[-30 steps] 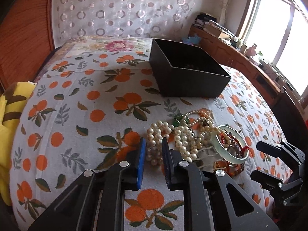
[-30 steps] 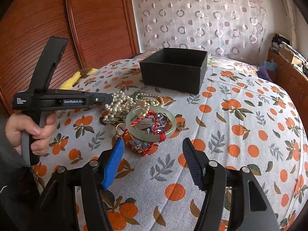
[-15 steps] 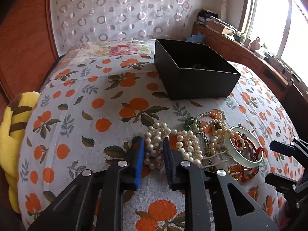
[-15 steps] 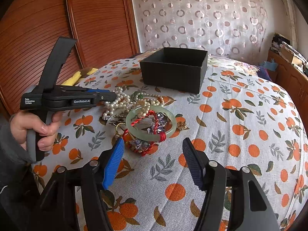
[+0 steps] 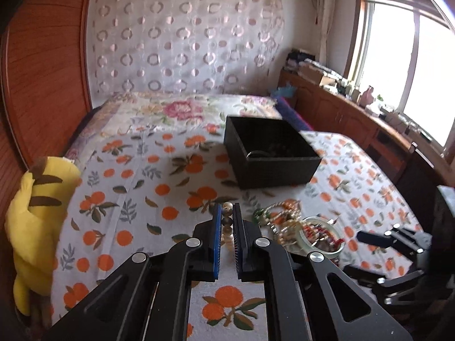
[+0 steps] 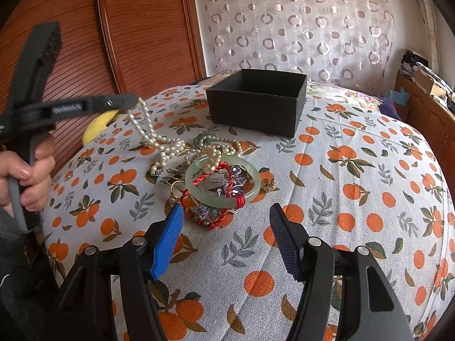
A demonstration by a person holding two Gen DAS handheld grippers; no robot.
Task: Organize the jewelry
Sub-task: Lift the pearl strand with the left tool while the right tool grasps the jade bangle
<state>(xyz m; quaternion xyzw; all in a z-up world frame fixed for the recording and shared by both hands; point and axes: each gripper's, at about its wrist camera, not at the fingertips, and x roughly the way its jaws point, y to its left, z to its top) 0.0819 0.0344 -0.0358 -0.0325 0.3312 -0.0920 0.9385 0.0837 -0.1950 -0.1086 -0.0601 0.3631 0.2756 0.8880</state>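
My left gripper is shut on a pearl necklace and holds it lifted; in the right wrist view the strand hangs from the left gripper down to the jewelry pile. The pile holds a pale green jade bangle, red cord, purple beads and more pearls. An open black box stands behind the pile, with some jewelry inside. My right gripper is open and empty, just in front of the pile.
The bed is covered by an orange-print sheet. A yellow plush toy lies at the bed's left edge. A wooden headboard is on the left, and a cabinet with clutter runs under the window.
My left gripper closed on the pearl necklace and rose, pulling the strand up from the pile. My right gripper stayed still and open.
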